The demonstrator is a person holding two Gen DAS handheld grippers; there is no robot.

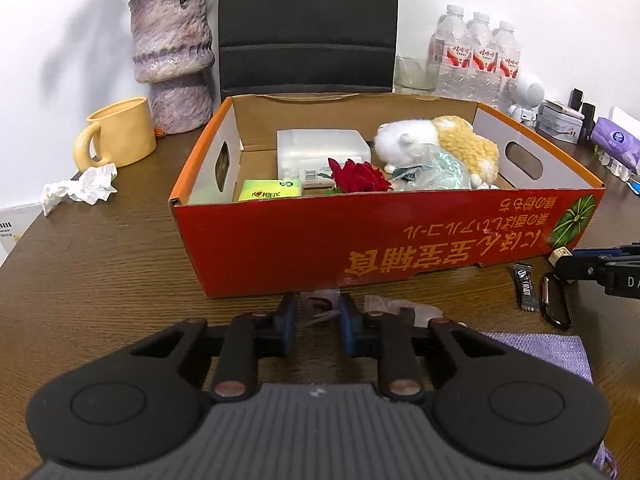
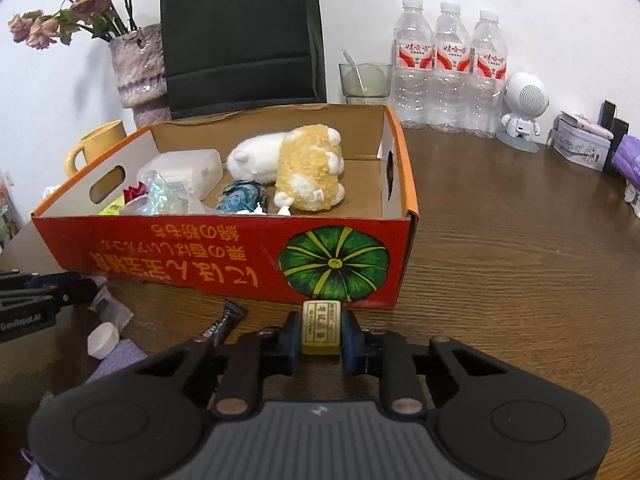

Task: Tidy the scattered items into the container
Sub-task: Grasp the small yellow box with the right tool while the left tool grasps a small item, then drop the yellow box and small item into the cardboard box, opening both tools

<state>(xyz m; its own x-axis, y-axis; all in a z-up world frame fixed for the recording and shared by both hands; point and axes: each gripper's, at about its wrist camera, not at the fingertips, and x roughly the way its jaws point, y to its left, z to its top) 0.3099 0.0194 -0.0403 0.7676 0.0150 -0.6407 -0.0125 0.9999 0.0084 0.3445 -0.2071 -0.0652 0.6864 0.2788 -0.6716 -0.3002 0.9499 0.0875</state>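
Nearest the lens, the right gripper (image 2: 320, 334) clenches a small yellow rectangular block (image 2: 321, 330) at lower centre, long axis pointing away toward the red cardboard box (image 2: 224, 256). The left gripper (image 1: 318, 312) pinches a clear crinkled plastic wrapper (image 1: 318, 307) before the box. Three water bottles (image 2: 450, 68) stand upper right on the brown wood-grain table (image 2: 520, 260); white wall behind.

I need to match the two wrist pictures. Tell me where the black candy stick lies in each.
Left wrist view: black candy stick on the table at far right, below the box's front corner.
Right wrist view: black candy stick left of centre, beside the right claw.
Shared landmark: the red cardboard box.
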